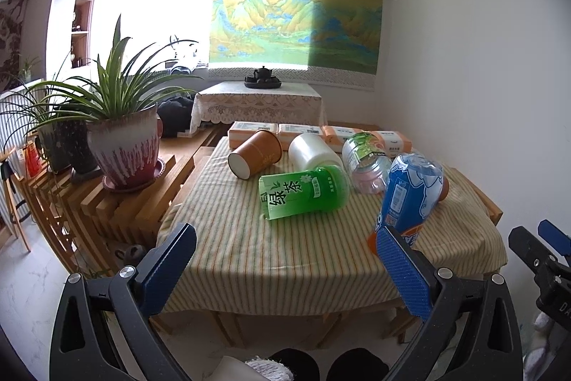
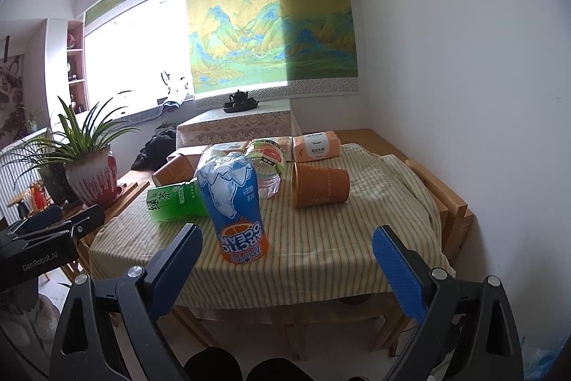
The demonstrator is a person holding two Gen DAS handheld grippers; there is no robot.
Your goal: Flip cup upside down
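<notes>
Blue-and-orange cup (image 2: pixel 238 213): polar-bear print, lettering inverted, standing upside down on striped table (image 2: pixel 321 238), twelve o'clock of right gripper (image 2: pixel 287 256). Fingers spread on both; left gripper (image 1: pixel 289 256) empty.

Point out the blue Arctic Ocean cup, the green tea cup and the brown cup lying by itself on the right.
blue Arctic Ocean cup (image 2: pixel 233 195), right wrist view, polar bear print.
green tea cup (image 1: pixel 303 195), left wrist view, side wall.
brown cup (image 2: pixel 321 190), right wrist view, side wall.

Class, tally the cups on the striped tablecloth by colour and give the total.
Brown cups: 2
Green cup: 1
Blue-and-orange cup: 1
White cup: 1
Clear printed cup: 1
Total: 6
</notes>
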